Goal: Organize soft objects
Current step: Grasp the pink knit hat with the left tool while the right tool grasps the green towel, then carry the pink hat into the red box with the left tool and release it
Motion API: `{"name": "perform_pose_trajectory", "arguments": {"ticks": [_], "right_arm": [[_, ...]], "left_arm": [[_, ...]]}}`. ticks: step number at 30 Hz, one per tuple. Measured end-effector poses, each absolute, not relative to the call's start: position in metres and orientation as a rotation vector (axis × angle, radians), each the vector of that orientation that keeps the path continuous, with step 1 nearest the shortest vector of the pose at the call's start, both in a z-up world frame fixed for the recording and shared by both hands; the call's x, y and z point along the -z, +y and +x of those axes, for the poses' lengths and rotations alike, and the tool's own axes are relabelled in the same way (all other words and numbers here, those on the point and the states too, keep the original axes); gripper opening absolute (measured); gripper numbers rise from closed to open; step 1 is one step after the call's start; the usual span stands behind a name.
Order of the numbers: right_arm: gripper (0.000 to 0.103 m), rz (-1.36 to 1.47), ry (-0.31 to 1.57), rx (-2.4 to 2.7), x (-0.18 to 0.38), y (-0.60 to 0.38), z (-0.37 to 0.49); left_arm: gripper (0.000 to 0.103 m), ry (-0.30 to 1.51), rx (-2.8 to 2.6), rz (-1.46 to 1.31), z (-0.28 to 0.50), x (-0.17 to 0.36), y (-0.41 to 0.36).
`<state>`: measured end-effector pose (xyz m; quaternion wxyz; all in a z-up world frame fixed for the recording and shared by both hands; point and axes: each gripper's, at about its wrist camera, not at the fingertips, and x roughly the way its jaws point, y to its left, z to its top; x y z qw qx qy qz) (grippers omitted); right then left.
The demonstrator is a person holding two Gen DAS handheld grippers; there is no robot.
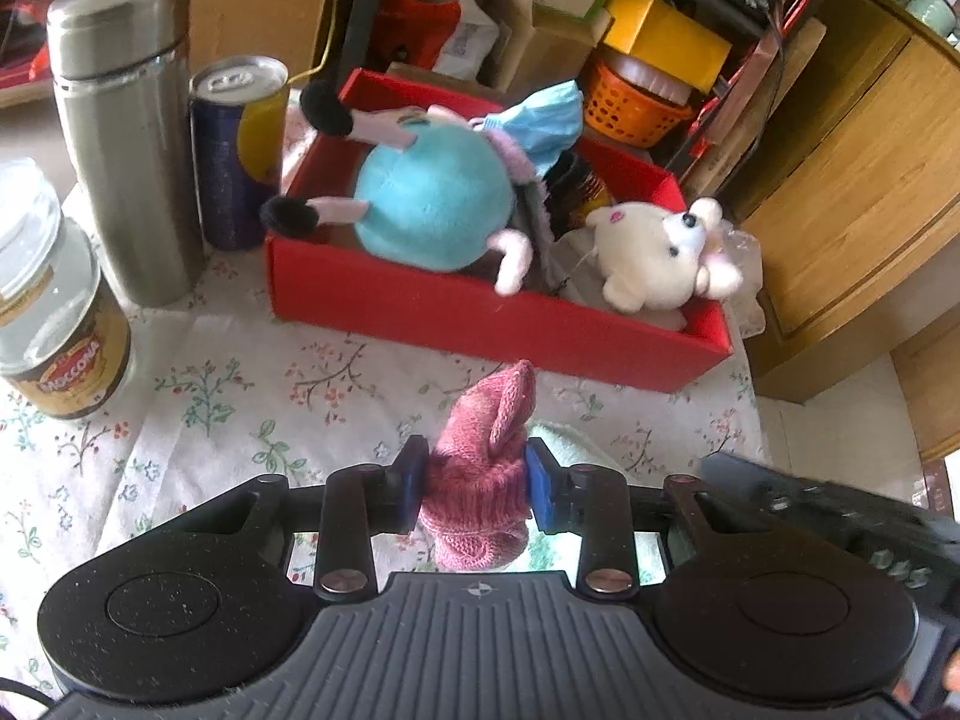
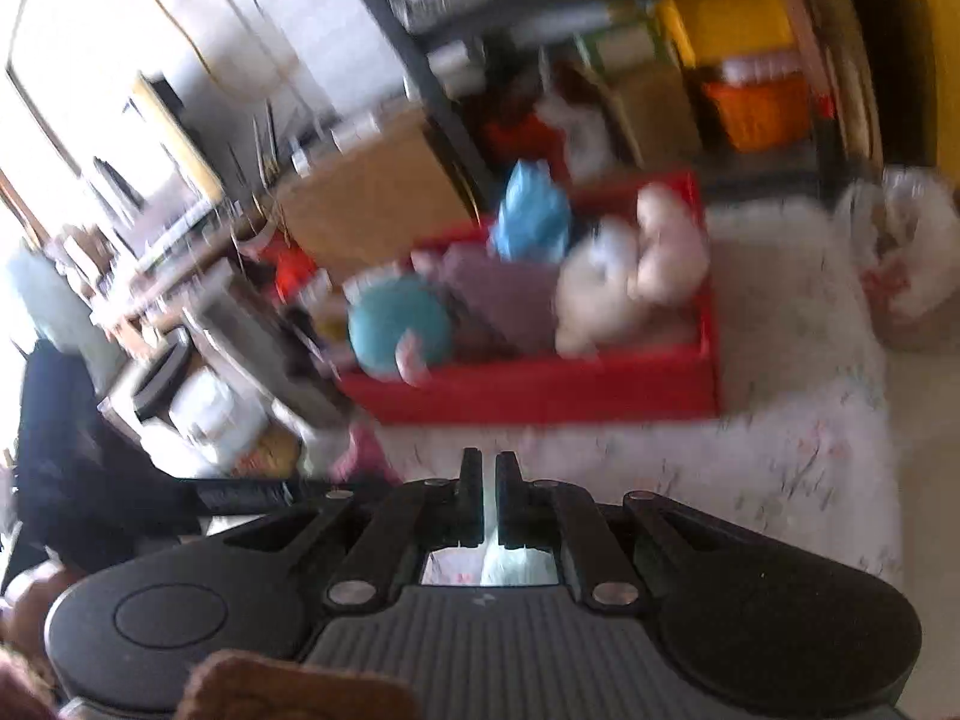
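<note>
My left gripper is shut on a pink knitted soft item, held above the floral tablecloth in front of a red box. The box holds a teal plush doll, a white plush bear and a blue face mask. In the blurred right wrist view my right gripper has its jaws nearly together, with a pale green cloth showing low between the fingers. The red box lies ahead of it and the pink item shows at left.
A steel flask, a drink can and a coffee jar stand left of the box. A wooden cabinet is to the right. Cluttered shelves with an orange basket stand behind. A pale towel lies under the gripper.
</note>
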<state>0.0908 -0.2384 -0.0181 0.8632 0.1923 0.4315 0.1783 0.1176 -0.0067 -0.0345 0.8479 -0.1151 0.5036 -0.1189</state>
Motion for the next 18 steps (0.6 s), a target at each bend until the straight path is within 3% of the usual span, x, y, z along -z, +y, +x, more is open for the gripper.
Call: {"name": "perform_pose_trajectory", "arguments": {"ticks": [7, 9, 11, 13, 14, 16, 18], "right_arm": [[0.003, 0.299, 0.982, -0.320, 0.042, -0.225, 0.105], [0.032, 0.246, 1.077, -0.306, 0.062, -0.217, 0.110], [0.042, 0.154, 1.128, -0.283, 0.080, -0.203, 0.109], [0.046, 0.055, 1.152, -0.293, 0.096, -0.186, 0.104], [0.043, 0.027, 1.121, -0.286, 0.096, -0.183, 0.100], [0.009, 0.089, 1.111, -0.313, 0.087, -0.189, 0.101], [0.000, 0.161, 1.090, -0.312, 0.075, -0.202, 0.102]], "left_arm": [[0.035, 1.081, 0.255, -0.223, 0.117, 0.037, -0.009], [0.035, 1.085, 0.252, -0.226, 0.116, 0.038, -0.006], [0.035, 1.082, 0.252, -0.229, 0.116, 0.037, -0.003], [0.035, 1.084, 0.247, -0.233, 0.117, 0.038, 0.000], [0.035, 1.087, 0.248, -0.235, 0.117, 0.038, 0.001], [0.036, 1.084, 0.259, -0.238, 0.117, 0.036, 0.001], [0.036, 1.083, 0.267, -0.234, 0.115, 0.036, 0.001]]}}
